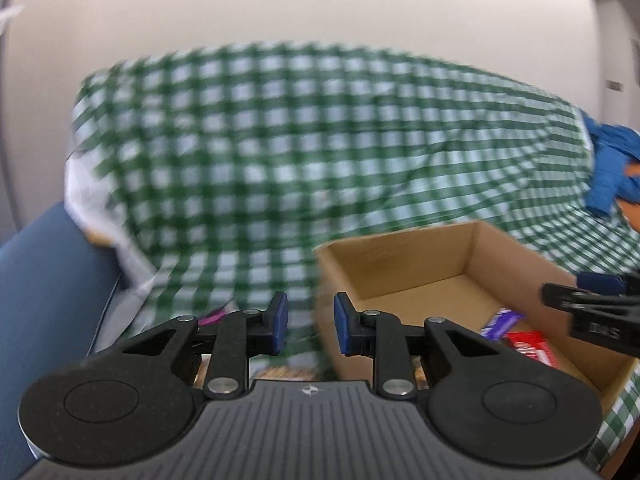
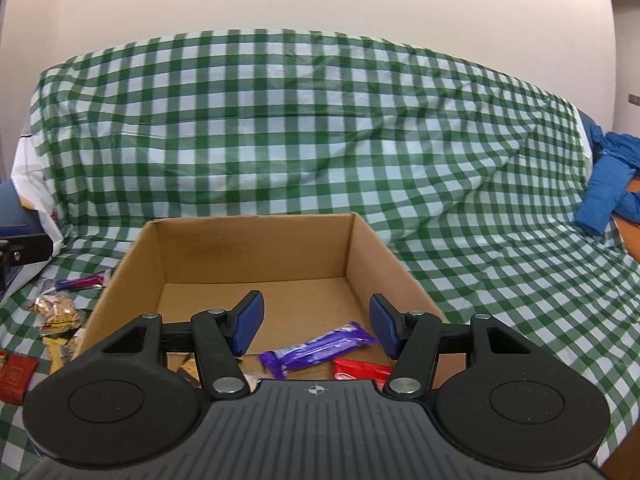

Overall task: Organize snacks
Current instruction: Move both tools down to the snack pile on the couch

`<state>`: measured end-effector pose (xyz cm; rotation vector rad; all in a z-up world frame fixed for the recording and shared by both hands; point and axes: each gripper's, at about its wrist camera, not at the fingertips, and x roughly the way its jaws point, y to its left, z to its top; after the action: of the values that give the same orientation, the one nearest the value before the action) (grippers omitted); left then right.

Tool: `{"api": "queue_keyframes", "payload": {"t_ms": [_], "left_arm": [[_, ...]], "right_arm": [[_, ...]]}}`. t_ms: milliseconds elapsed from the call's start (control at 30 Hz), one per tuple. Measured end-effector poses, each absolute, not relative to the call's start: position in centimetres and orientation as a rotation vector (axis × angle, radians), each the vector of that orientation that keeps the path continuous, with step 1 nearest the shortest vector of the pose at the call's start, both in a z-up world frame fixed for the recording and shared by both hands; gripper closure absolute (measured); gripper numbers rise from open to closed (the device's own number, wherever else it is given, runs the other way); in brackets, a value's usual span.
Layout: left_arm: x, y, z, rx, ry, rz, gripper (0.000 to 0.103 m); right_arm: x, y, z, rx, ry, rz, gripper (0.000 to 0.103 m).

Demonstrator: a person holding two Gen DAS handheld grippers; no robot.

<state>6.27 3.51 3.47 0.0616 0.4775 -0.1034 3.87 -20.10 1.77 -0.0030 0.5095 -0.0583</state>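
While both jaws stand empty, narrow on left gripper [image 1: 310, 326], wide on right gripper [image 2: 316, 328], reach toward nine o'clock snacks [image 2: 56, 314], dropping gently into cardboard box [image 2: 256, 248].

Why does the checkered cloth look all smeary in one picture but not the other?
Left wrist view: the cloth is streaked with motion blur, though the left claw looks sharp. Right wrist view: the cloth and box are crisp, only bent round by the fisheye lens. Light is soft in both, no glare.
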Motion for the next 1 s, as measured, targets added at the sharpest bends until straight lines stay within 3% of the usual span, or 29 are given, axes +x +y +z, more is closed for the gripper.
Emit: {"api": "queue_keyframes", "payload": {"t_ms": [67, 200, 500, 733, 1000], "left_arm": [[6.9, 5.2, 3.2, 0.020, 0.527, -0.053, 0.076], [8.2, 9.5, 1.7, -0.118, 0.672, 0.057, 0.076], [9.4, 19.4, -4.1, -0.517, 0.997, 0.320, 0.076], [9.5, 22.2, -6.2, -0.607, 1.054, 0.424, 0.076], [10.2, 22.7, -7.0, -0.578, 1.067, 0.462, 0.073]], "right_arm": [[3.9, -19.4, 1.8, -0.008, 0.505, -0.029, 0.061], [4.1, -17.7, 1.9, -0.022, 0.480, 0.049, 0.074], [3.9, -11.0, 1.4, 0.003, 0.479, 0.292, 0.074], [3.5, -3.2, -0.6, -0.043, 0.529, 0.476, 0.074], [7.2, 0.6, -4.8, -0.063, 0.709, 0.476, 0.060]]}}
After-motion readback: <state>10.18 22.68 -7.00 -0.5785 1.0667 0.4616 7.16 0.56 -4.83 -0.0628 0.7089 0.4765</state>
